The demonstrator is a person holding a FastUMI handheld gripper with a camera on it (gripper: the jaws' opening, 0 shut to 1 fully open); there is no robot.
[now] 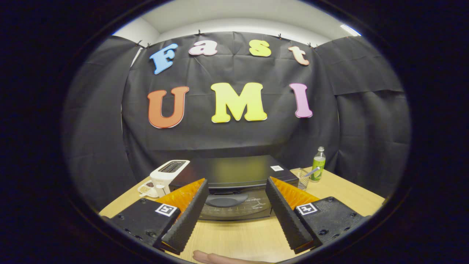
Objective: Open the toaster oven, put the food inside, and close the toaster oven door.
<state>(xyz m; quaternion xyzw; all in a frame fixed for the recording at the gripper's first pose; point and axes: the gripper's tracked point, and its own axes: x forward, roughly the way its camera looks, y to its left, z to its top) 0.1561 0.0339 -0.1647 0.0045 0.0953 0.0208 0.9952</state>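
Light wood table (234, 238), black cloth wall behind and to both sides, white ceiling strip above.

Toaster oven (234, 179) sits mid-table, just beyond the fingertips and framed between them — black box, flat glossy top with a small white tag near the right rear corner. Door (238, 207) is closed; dark handle (226, 200) runs across its upper part, glass below it.

Gripper (236, 192) is spread wide, fingers apart with nothing between them, not touching the oven.

Left of the oven: white slot toaster (166, 175), close beside it; a small white dish (146, 189) with something brownish in it at the toaster's near-left.

Right of the oven: clear container (302, 178) with a utensil (311, 171) leaning out — contents otherwise unclear. Just right of that, a green bottle (318, 165), upright, cap on.

Part of a hand (216, 257) at the table's near edge, between the fingers.
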